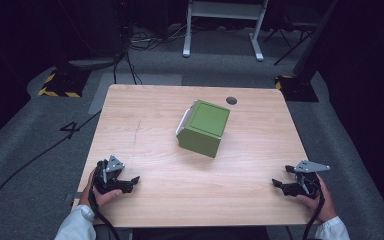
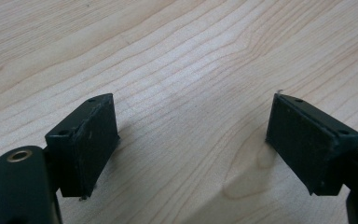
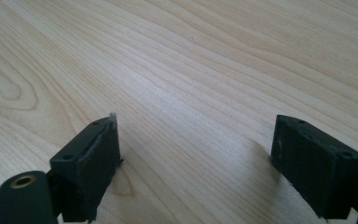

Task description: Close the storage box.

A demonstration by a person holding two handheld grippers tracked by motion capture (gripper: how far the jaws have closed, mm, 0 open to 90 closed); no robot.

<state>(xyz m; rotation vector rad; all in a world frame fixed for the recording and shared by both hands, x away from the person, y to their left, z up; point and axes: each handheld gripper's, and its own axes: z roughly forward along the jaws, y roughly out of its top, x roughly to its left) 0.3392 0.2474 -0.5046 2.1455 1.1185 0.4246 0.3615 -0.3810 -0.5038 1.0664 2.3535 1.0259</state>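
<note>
Green box (image 1: 203,128) on table (image 1: 145,150), 2 grippers idle.
Left gripper (image 1: 130,182) at 8 o'clock, right gripper (image 1: 278,184) at 4 o'clock; both released, jaws wide, well apart from box.

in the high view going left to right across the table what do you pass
left gripper → green box → right gripper

Green box (image 1: 203,127), pale wood-grain table (image 1: 145,125), black claws

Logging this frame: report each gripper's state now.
Left gripper: open, holding nothing.
Right gripper: open, holding nothing.
</note>
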